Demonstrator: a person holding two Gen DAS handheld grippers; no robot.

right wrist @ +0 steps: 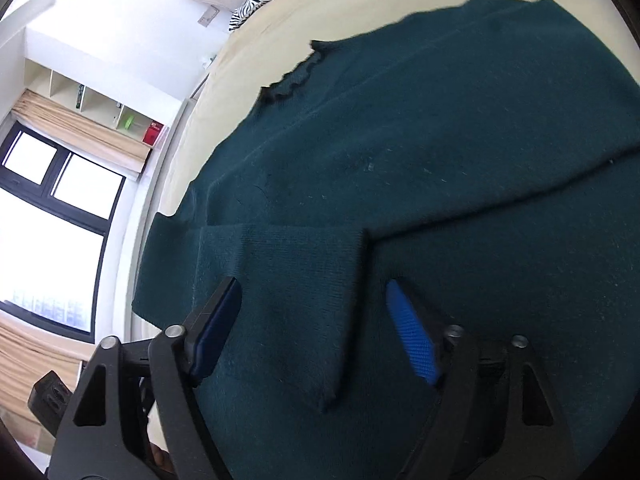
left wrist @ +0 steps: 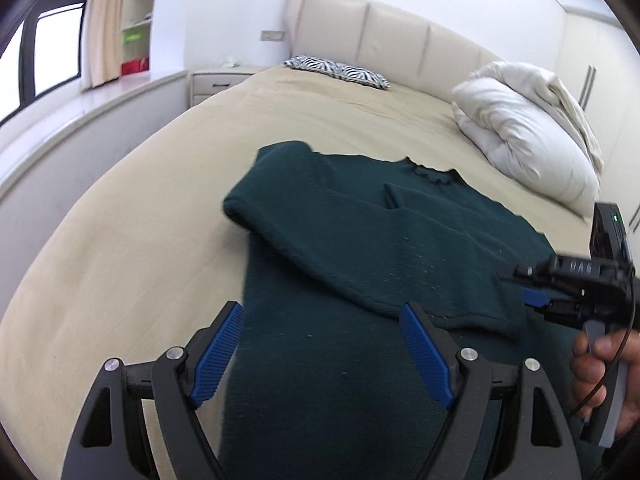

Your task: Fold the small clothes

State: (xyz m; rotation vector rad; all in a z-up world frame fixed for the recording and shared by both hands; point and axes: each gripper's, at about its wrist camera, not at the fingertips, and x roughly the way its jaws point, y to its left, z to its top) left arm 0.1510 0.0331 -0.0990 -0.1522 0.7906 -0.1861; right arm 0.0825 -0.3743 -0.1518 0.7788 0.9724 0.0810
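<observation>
A dark green knitted sweater [left wrist: 360, 240] lies flat on the beige bed [left wrist: 140, 220], neck away from me, with one sleeve [left wrist: 320, 248] folded diagonally across its body. My left gripper [left wrist: 324, 316] is open and empty, just above the sweater's lower left part. My right gripper [left wrist: 516, 276] shows at the right edge of the left wrist view, held in a hand. In the right wrist view the right gripper [right wrist: 314, 294] is open and empty over the folded sleeve's cuff [right wrist: 304, 304] on the sweater [right wrist: 440, 140].
A white folded duvet [left wrist: 532, 136] lies at the bed's far right. A zebra-patterned pillow [left wrist: 340, 70] sits by the padded headboard [left wrist: 380, 28]. A nightstand [left wrist: 220, 80], a window ledge [left wrist: 80, 116] and a window lie to the left.
</observation>
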